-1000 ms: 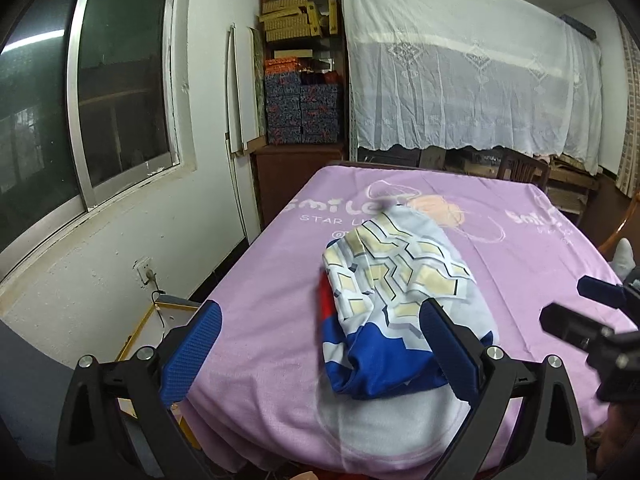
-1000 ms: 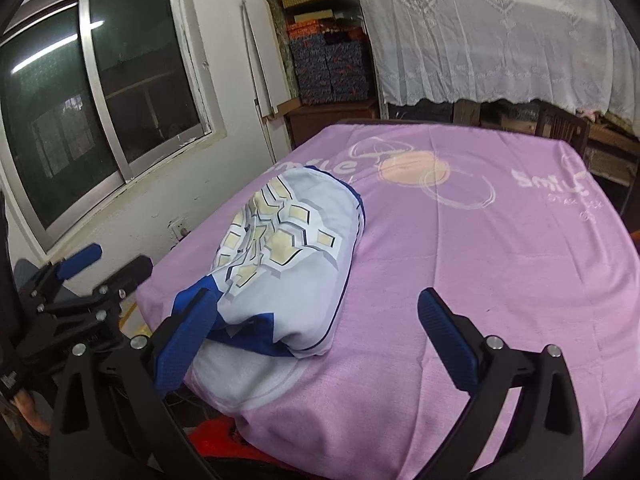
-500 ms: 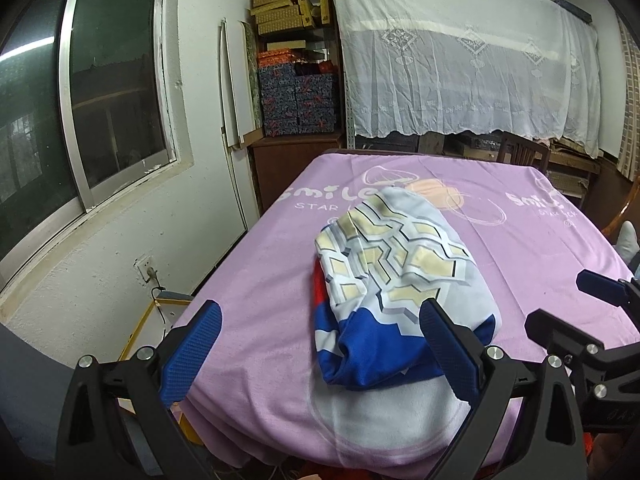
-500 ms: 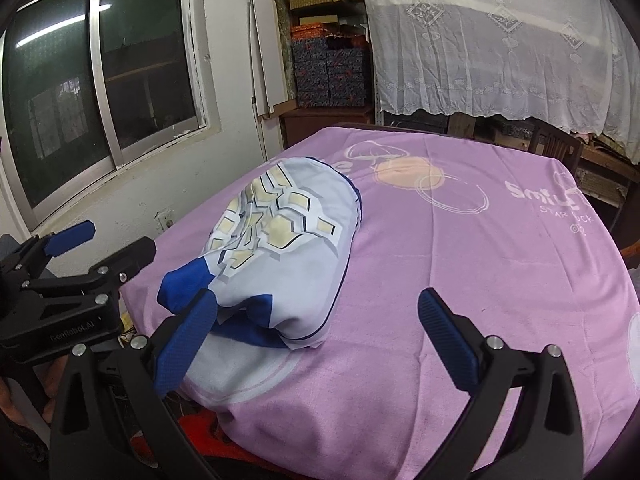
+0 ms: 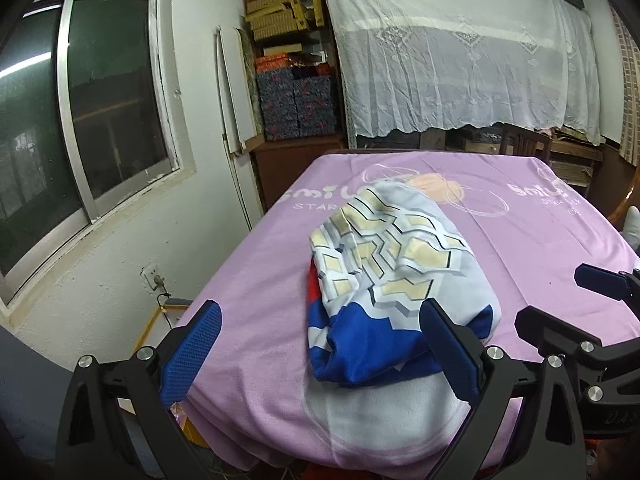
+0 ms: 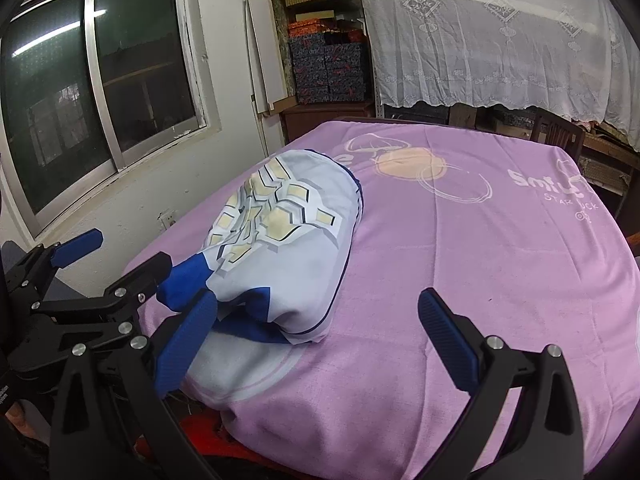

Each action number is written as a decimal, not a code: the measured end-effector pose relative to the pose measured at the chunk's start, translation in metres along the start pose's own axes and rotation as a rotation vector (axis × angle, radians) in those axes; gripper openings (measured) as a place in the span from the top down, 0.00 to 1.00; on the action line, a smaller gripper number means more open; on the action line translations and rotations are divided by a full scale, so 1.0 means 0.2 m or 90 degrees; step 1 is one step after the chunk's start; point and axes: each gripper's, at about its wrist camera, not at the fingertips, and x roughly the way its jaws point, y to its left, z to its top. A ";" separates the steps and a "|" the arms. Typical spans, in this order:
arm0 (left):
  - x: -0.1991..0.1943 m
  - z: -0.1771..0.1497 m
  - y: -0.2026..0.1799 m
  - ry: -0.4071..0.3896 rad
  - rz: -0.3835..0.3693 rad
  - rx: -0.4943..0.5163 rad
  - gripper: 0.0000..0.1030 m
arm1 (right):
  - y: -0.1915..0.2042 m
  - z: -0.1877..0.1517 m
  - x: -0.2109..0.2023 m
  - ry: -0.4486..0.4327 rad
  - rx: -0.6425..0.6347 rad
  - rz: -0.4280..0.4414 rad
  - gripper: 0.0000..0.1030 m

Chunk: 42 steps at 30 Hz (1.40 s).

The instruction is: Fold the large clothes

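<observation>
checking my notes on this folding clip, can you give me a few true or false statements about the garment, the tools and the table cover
1. The garment lies folded on the purple cover. True.
2. The left tool is clamped on the garment's blue end. False: its jaws stand wide apart and hold nothing.
3. The right tool is open and empty. True.
4. The garment sits at the far end of the table, by the white lace curtain. False: it lies near the front edge, close to both tools.
5. The garment has a pale yellow geometric print and a blue section. True.
6. The window is on the right side of the room. False: it is on the left in both views.
</observation>
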 end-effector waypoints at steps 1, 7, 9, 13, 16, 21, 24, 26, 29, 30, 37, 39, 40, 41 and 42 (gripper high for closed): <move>0.00 0.00 0.00 0.002 -0.004 -0.003 0.03 | 0.00 0.00 0.00 0.002 -0.001 0.000 0.05; 0.03 0.01 0.03 0.025 -0.016 -0.014 0.03 | 0.00 -0.01 0.01 0.001 0.004 0.000 0.05; 0.05 0.01 0.05 0.035 -0.024 -0.026 0.03 | -0.01 0.00 0.00 -0.002 0.009 0.000 0.05; 0.06 0.01 0.07 0.045 -0.025 -0.039 0.03 | -0.02 0.00 0.00 -0.003 0.017 0.001 0.05; 0.06 0.02 0.08 0.042 -0.022 -0.039 0.03 | -0.03 0.00 0.00 -0.003 0.019 0.001 0.05; 0.05 0.02 0.07 0.041 -0.020 -0.038 0.03 | -0.03 0.00 0.00 -0.003 0.019 0.002 0.05; 0.05 0.02 0.07 0.040 -0.016 -0.037 0.03 | -0.03 0.00 0.00 -0.004 0.019 0.001 0.05; 0.05 0.02 0.08 0.040 -0.015 -0.038 0.03 | -0.04 0.00 0.00 -0.004 0.020 0.001 0.05; 0.05 0.01 0.08 0.042 -0.014 -0.038 0.03 | -0.05 0.00 0.00 -0.004 0.022 0.002 0.05; 0.05 0.01 0.08 0.043 -0.014 -0.038 0.03 | -0.05 0.00 0.01 -0.004 0.023 0.002 0.05; 0.07 0.02 0.09 0.047 -0.013 -0.036 0.03 | -0.05 0.01 0.01 -0.003 0.024 0.002 0.05; 0.07 0.02 0.09 0.048 -0.013 -0.037 0.03 | -0.05 0.00 0.01 -0.001 0.024 0.003 0.05; 0.07 0.02 0.10 0.049 -0.013 -0.038 0.03 | -0.05 0.00 0.01 -0.001 0.024 0.003 0.05; 0.07 0.02 0.09 0.050 -0.012 -0.038 0.03 | -0.05 0.00 0.01 -0.001 0.024 0.003 0.05; 0.07 0.02 0.10 0.051 -0.012 -0.038 0.03 | -0.05 0.00 0.01 -0.001 0.024 0.002 0.05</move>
